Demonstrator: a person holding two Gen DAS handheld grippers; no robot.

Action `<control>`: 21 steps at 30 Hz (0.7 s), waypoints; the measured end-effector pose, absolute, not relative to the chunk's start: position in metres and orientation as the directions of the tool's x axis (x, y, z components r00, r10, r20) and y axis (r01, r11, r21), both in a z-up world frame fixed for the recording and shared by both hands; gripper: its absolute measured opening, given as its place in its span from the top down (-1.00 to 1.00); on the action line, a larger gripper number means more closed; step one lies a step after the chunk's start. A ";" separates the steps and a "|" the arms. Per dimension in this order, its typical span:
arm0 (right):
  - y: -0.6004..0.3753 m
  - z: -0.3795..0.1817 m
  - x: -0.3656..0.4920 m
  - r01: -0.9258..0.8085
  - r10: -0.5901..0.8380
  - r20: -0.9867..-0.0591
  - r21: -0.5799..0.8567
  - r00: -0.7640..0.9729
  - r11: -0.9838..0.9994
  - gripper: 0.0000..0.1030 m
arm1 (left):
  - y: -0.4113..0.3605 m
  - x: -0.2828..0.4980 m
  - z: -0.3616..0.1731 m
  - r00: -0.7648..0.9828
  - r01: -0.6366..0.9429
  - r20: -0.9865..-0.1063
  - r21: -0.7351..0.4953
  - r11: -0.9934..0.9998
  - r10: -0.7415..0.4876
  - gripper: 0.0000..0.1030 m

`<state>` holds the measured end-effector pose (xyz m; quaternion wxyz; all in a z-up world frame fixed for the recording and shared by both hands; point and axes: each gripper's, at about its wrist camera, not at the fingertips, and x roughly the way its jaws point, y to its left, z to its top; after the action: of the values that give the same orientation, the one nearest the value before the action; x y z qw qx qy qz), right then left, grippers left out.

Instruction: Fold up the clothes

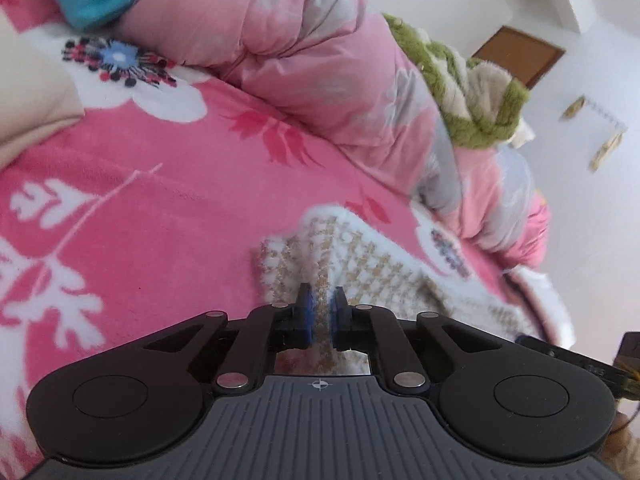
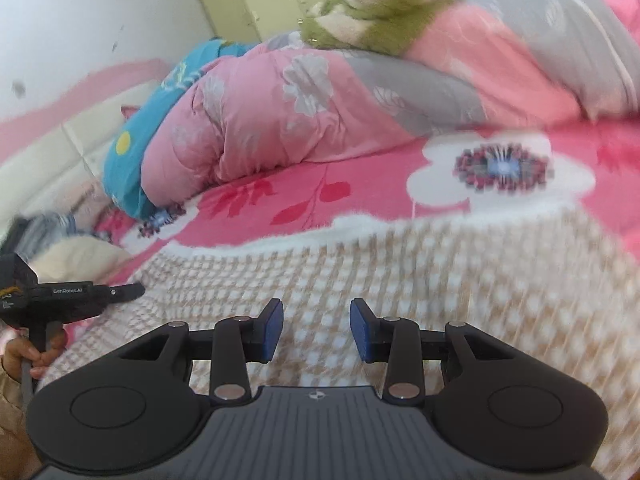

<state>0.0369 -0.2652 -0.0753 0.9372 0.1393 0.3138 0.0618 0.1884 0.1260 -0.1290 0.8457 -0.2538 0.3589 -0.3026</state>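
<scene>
1. We have the garment point(image 2: 400, 272), a fuzzy beige-and-white checked piece, spread on the bed point(image 1: 160, 184) in front of the heaped quilt point(image 1: 312, 60).

2. Our left tool point(image 1: 321, 312) is clenched on a raised ridge of the garment; the blue pads point(image 1: 307, 314) pinch the cloth between them near its edge.

3. Our right tool point(image 2: 316, 330) hangs over the middle of the garment with its jaws parted and nothing between them (the cloth lies below the pads, and we cannot tell whether they touch it).

4. In the right view the left tool point(image 2: 76, 300) shows at the far left edge, with a hand point(image 2: 28, 356) on its grip, so the two tools sit well apart along the garment.

5. What could go wrong, as we judge it:
   - The left pinch looks shallow; a lift could pull the fluffy pile free and drop the edge.
   - If the right tool closes mid-panel instead of on an edge or corner, the fold would come out skewed or bunched.
   - The bed cover is plush too; a low grab could catch it with the garment.
   - Folding toward the quilt risks snagging on it.
</scene>
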 end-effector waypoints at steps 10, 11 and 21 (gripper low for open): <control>-0.200 -0.051 0.119 -0.469 0.240 -0.688 -0.163 0.684 0.868 0.17 | 0.136 0.194 -0.136 0.502 0.324 -0.425 -0.715 0.619 -0.753 0.60; -0.194 -0.056 0.127 -0.506 0.231 -0.719 -0.191 0.655 0.841 0.17 | 0.136 0.193 -0.136 0.502 0.325 -0.424 -0.716 0.618 -0.754 0.60; -0.173 -0.067 0.165 -0.660 0.204 -0.857 -0.192 0.474 0.726 0.31 | 0.133 0.191 -0.135 0.505 0.351 -0.433 -0.688 0.636 -0.747 0.60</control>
<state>0.1653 -0.1734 -0.0669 0.8184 -0.2590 0.4399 0.2640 0.1905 0.1329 -0.1348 0.8251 -0.2674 0.3703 -0.3325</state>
